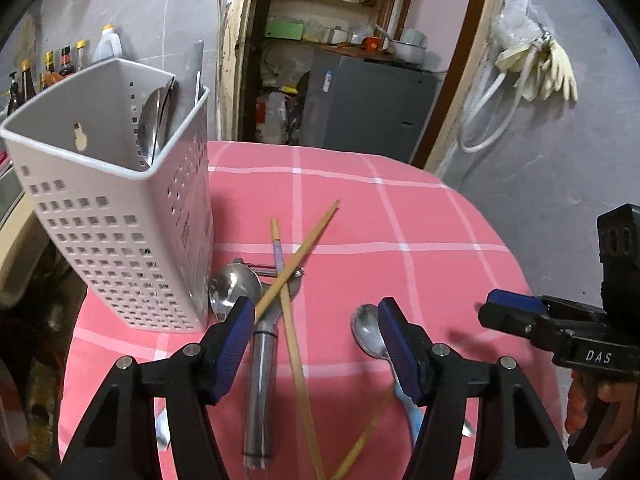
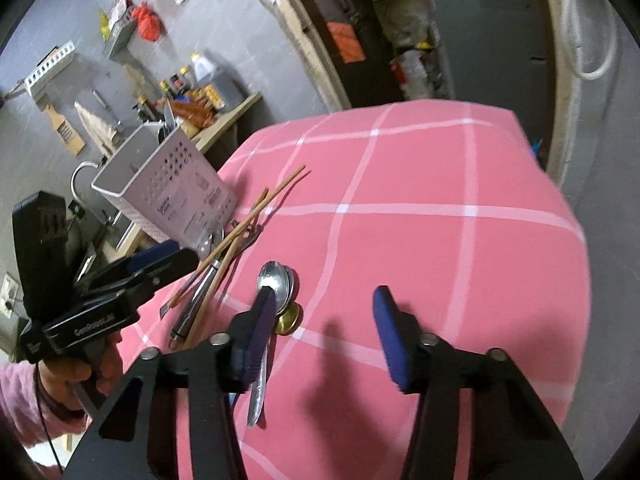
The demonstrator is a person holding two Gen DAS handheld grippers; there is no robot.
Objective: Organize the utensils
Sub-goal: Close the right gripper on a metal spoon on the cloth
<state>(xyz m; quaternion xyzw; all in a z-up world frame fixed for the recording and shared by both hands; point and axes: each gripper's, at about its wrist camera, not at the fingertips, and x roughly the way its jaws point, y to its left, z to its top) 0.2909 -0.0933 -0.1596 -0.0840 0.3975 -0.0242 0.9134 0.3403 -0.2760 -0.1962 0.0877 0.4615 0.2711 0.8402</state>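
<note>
Pink checked cloth (image 1: pixel 400 216) covered the small table I was working over, with a cluttered doorway and grey walls behind it. My white perforated utensil holder (image 1: pixel 120 216) stood upright at the table's left side, a spoon or ladle bowl and some flat blades already inside it.

Loose utensils lay in a heap just beside the holder: a metal ladle (image 1: pixel 234 286), a steel-handled tool (image 1: pixel 262 376) and several bamboo chopsticks (image 1: pixel 298 264) crossed over them. Apart from that heap lay a steel spoon (image 1: pixel 368 336), its handle running back under my finger.

My left gripper (image 1: pixel 316 308) hung over the heap with its jaws wide apart and nothing between them. My right gripper (image 2: pixel 324 300) was also spread wide and empty, over the stacked spoon bowls (image 2: pixel 276 280) and a small brass-coloured piece (image 2: pixel 286 320) next to them.

I judged the tangle to be the main hazard. Closing on one chopstick could lever the others and flick them toward the table edge. Thin round sticks might also roll out of the pads. Nested spoons could lift together and then drop. A careless sweep by the left gripper might knock the holder over, since it stood close.
</note>
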